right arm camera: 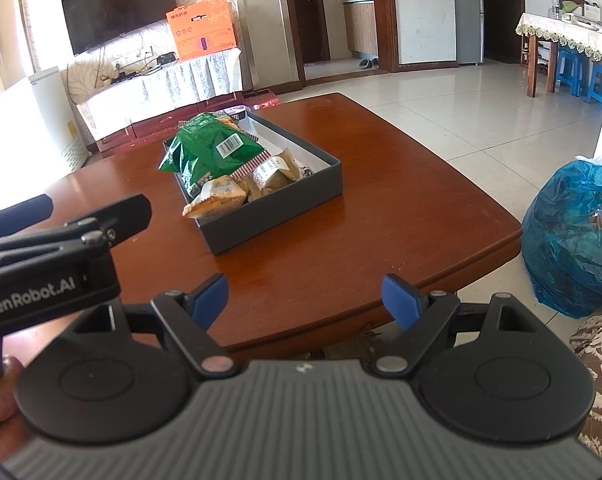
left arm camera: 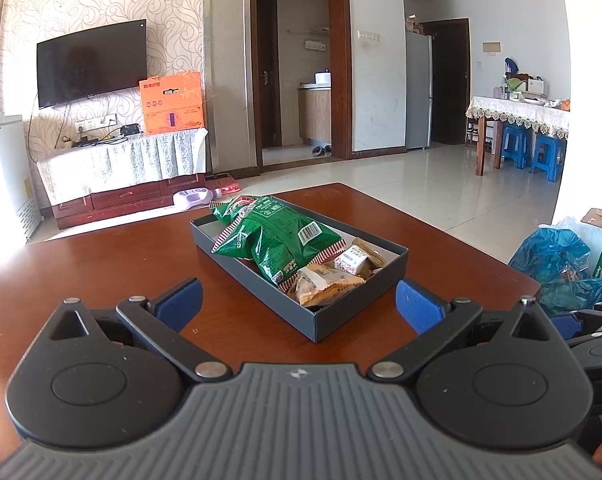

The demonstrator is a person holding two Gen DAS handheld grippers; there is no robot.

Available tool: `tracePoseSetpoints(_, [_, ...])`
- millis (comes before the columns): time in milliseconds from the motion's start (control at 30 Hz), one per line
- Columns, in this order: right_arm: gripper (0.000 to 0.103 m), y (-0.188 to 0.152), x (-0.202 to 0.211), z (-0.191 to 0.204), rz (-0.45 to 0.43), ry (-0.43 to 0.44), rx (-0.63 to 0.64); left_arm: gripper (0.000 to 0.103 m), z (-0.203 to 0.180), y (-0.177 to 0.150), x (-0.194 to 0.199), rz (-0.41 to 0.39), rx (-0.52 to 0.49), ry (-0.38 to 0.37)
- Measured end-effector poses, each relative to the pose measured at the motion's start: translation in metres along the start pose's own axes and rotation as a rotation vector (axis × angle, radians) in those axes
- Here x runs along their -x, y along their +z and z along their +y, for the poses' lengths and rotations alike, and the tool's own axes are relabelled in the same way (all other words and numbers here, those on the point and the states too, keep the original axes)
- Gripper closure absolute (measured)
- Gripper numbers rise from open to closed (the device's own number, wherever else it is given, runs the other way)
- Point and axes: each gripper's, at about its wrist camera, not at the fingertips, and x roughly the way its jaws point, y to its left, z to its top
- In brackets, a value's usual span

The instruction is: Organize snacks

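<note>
A shallow grey box (left arm camera: 357,312) (right arm camera: 277,216) sits in the middle of the brown table (left arm camera: 101,264) (right arm camera: 361,184). Inside lie a green snack bag (left arm camera: 273,236) (right arm camera: 209,148), an orange-brown wrapped snack (left arm camera: 325,286) (right arm camera: 217,198) and a tan packet with a white label (left arm camera: 355,260) (right arm camera: 273,170). My left gripper (left arm camera: 299,304) hovers open just in front of the box's near corner, nothing between its blue pads. My right gripper (right arm camera: 305,300) is open over the table's near edge, empty. In the right wrist view the left gripper's body (right arm camera: 61,248) shows at the left.
A blue plastic bag (right arm camera: 573,236) (left arm camera: 561,260) stands on the tiled floor right of the table. A TV cabinet with an orange carton (left arm camera: 173,102) lines the far wall. A dining table with blue stools (left arm camera: 517,148) is at the far right. A patterned cushion (right arm camera: 601,380) is beside the right gripper.
</note>
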Motion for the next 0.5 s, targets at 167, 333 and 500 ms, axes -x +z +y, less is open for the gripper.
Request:
tracePoseSetpoints(167, [0.018, -0.0003, -0.0003, -0.0002, 0.0, 0.0, 0.001, 0.0, -0.0004, -0.0001, -0.0002, -0.002, -0.001, -0.002])
tracePoseSetpoints(333, [0.018, -0.0004, -0.0001, 0.0001, 0.0, 0.0, 0.001, 0.0, 0.0017, -0.0005, -0.0041, 0.005, -0.009, -0.012])
tracePoseSetpoints(500, [0.018, -0.0005, 0.0001, 0.0001, -0.001, 0.001, -0.001, 0.0, 0.0092, 0.0004, -0.0089, 0.013, 0.016, -0.012])
